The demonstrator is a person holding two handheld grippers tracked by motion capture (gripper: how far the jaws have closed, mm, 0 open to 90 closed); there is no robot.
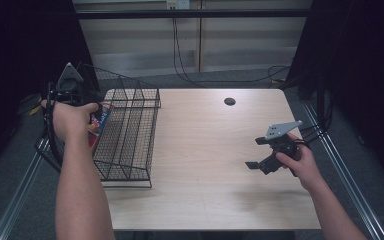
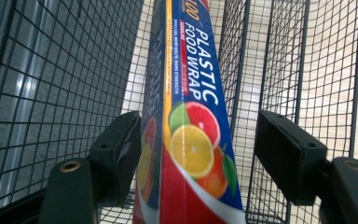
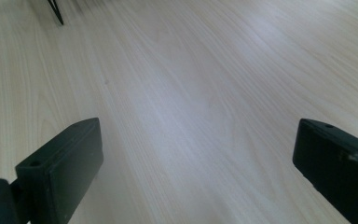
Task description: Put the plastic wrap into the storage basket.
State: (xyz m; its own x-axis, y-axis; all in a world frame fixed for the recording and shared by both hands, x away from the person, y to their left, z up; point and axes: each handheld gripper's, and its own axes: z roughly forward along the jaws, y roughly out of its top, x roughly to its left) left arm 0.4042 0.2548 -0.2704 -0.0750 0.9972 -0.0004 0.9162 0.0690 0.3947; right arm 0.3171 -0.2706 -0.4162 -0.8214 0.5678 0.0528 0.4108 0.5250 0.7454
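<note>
Blue and red cardboard fills the left gripper view: the plastic food wrap box (image 2: 186, 126) stands on edge in the black wire basket (image 1: 130, 135), in the compartment along the basket's left wall, at the left end of the desk (image 1: 215, 165). The left tongs (image 2: 198, 154) are part open around the near end of it; the left jaw sits right against the box's side, while the right jaw stands clearly off it with a gap, so nothing is pinched. From the high view the person's left hand (image 1: 70, 120) holds that gripper over the basket's left side, with the box's end peeking out beside it.

Now the worries. With the jaws loosened, the box rests on the mesh alone, and it looks tilted rather than settled flat; if it isn't fully down it could tip against the divider wire or slide. Pulling the tongs back carelessly could drag the box by that touching left jaw, or snag a jaw on the wire and jolt the light basket.

Over on the right, the right tongs (image 1: 267, 155) hover wide open just above bare desk, holding nothing
</note>
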